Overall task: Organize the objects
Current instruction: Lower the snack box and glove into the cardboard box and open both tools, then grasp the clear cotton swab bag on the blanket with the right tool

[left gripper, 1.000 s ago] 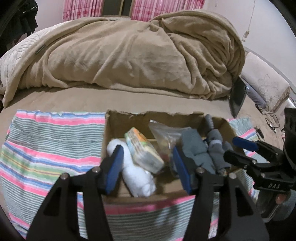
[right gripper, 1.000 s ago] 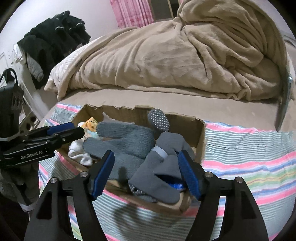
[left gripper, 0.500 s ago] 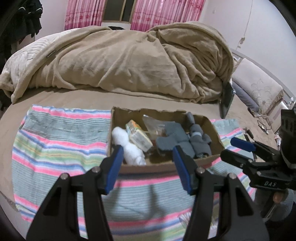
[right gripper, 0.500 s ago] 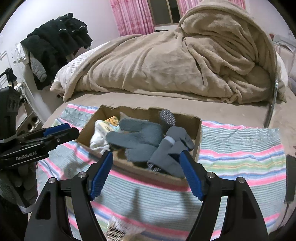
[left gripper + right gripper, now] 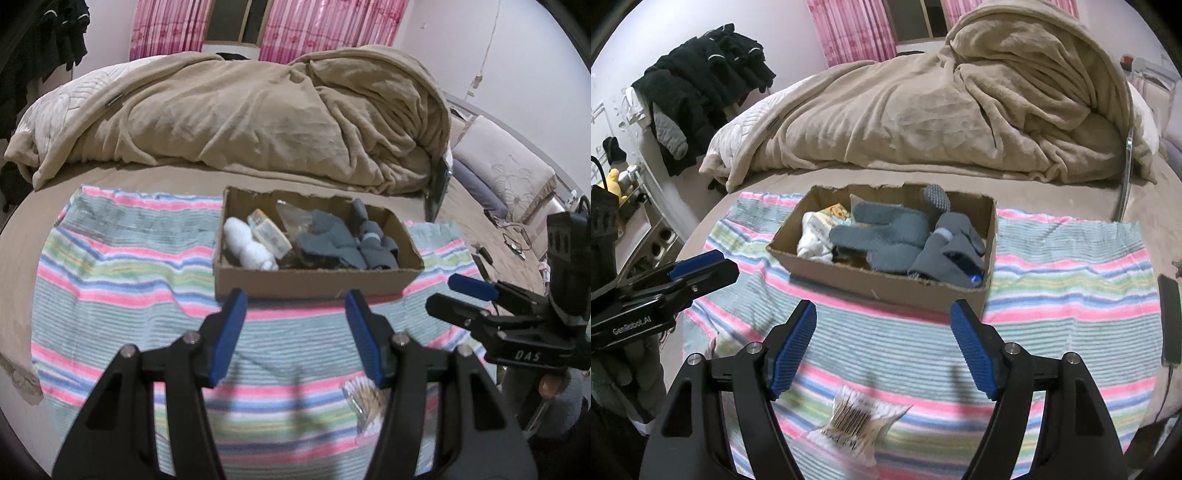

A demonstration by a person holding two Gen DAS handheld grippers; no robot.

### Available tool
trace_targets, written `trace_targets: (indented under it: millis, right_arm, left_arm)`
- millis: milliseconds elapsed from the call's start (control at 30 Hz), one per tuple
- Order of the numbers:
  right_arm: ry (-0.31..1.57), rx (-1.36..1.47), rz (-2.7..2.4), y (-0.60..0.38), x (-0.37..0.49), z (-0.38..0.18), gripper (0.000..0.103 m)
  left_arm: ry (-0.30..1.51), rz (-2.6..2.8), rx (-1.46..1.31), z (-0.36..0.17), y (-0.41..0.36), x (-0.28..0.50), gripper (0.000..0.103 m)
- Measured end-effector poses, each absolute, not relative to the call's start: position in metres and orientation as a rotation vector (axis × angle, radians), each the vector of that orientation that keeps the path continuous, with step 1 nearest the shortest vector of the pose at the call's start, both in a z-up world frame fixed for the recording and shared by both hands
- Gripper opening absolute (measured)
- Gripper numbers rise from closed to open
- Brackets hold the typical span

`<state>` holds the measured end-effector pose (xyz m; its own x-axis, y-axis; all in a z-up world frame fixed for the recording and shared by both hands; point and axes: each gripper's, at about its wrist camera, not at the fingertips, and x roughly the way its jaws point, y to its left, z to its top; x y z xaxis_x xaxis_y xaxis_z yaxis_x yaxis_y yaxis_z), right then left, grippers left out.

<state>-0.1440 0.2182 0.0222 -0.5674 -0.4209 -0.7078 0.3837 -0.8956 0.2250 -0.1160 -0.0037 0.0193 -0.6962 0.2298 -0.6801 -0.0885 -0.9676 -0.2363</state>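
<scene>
Both grippers, left (image 5: 295, 332) and right (image 5: 882, 345), have pulled back from the box (image 5: 886, 284) with jaws apart and empty (gloves (image 5: 886, 236) inside), so the swab packet (image 5: 855, 419) on the towel (image 5: 1071, 280) seems next.

We see dim, even indoor light with soft shadows on the towel (image 5: 122, 273). Both fisheye views curve strongly at black edges; the box (image 5: 886, 284) looks slightly motion-blurred.

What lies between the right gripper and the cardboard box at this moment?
Only bare striped towel separates the right gripper from the cardboard box in the right wrist view; the cotton swab packet lies nearer the camera.
</scene>
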Motion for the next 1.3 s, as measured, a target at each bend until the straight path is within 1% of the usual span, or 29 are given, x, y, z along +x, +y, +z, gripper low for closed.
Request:
trace_targets:
  millis: [467, 833, 1067, 1300]
  right_arm:
    - [-0.022, 1.198, -2.399, 0.205, -0.115, -0.004, 0.078]
    - [0.005, 1.312, -2.338, 0.196, -0.101, -0.037, 0.078]
    - [0.033, 1.396, -2.304, 0.187, -0.097, -0.059, 0.078]
    - [0.059, 1.437, -2.284, 0.178, -0.101, -0.070, 0.078]
  left_arm:
    - [-0.311, 2.704, -1.186, -0.008, -0.007, -0.085, 0.058]
    - [-0.318, 2.672, -1.263, -0.035, -0.009, -0.072, 0.058]
    - [-0.317, 2.667, -1.297, -0.046, -0.013, -0.069, 0.058]
    - [-0.330, 2.646, -1.338, -0.061, -0.016, -0.066, 0.058]
